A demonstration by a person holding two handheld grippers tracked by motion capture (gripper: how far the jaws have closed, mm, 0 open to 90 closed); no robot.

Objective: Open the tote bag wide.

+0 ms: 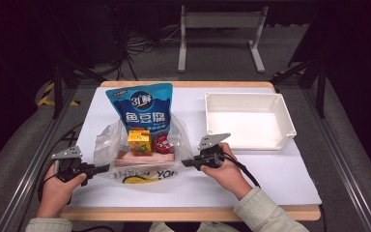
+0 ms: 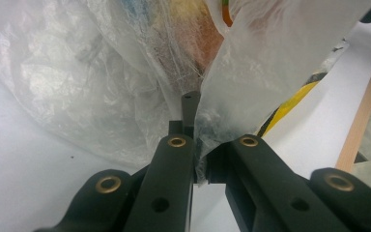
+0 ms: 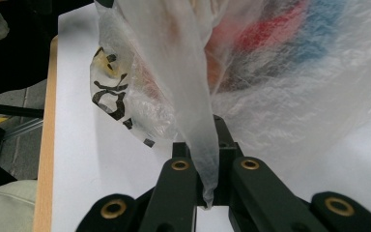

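Note:
A clear plastic bag (image 1: 107,143) with black and yellow print lies open at the middle of the white table. Inside it stand a tall blue snack pouch (image 1: 141,109), a small orange carton (image 1: 139,141), a red round tin (image 1: 163,142) and a flat pinkish pack (image 1: 125,157). My left gripper (image 1: 104,168) is shut on the bag's left edge; the film (image 2: 232,92) runs down between its jaws. On the other side my right gripper (image 1: 185,163) is shut on the bag's right edge, a strip of film (image 3: 200,140) pinched between the jaws.
An empty white tray (image 1: 289,118) sits at the back right of the table. The table's wooden front edge (image 1: 188,213) runs just behind my hands. A white frame stand (image 1: 220,29) is on the floor beyond the table.

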